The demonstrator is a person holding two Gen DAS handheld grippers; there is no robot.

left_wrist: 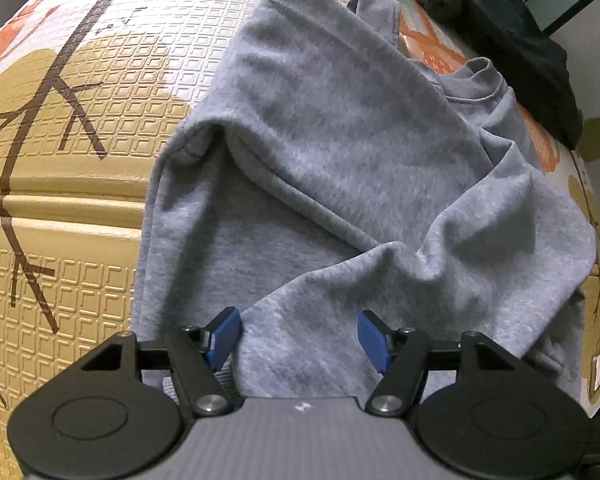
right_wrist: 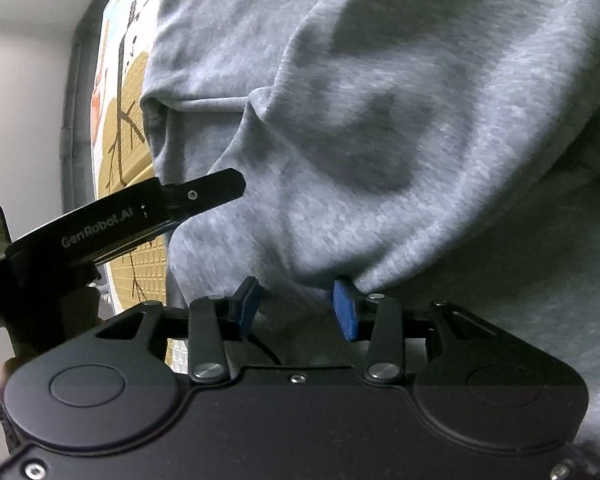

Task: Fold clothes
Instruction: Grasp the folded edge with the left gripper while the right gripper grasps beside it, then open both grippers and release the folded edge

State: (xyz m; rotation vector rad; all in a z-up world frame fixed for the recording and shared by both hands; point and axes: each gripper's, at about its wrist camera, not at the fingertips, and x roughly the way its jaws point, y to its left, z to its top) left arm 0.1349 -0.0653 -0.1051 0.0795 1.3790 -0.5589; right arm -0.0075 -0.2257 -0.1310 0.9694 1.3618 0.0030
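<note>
A grey sweatshirt [left_wrist: 340, 152] lies rumpled on a patterned play mat [left_wrist: 60, 184], its collar [left_wrist: 476, 76] at the far right and a sleeve folded across the body. My left gripper [left_wrist: 299, 334] stands open low over the near hem, with a ridge of grey cloth between its blue pads and not pinched. In the right wrist view the sweatshirt [right_wrist: 380, 120] fills the frame. My right gripper [right_wrist: 296, 306] is open, with a sagging fold of the cloth resting between its pads. A black finger [right_wrist: 204, 194] of the left gripper shows at the left, side on.
A dark garment [left_wrist: 520, 52] lies bunched on the mat beyond the collar at the far right. Mat [right_wrist: 132, 92] shows left of the sweatshirt, with a pale wall [right_wrist: 24, 100] beyond its edge. A hand [right_wrist: 4, 376] holds the left gripper's handle.
</note>
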